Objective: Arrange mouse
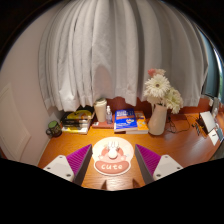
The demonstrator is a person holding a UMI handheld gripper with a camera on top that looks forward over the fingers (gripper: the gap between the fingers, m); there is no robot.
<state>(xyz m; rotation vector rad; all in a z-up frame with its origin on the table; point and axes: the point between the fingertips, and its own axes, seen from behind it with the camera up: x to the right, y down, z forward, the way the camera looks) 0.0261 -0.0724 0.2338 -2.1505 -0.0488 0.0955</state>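
Tool [113, 165] fingers wide around a round "cute" mouse [112, 156]; its lower edge cut off

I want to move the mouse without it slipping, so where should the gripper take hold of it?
Grip the mouse across its two long sides, coming straight forward. It lies flat on the desk between the open fingers with gaps either side, so they probably only need to close.
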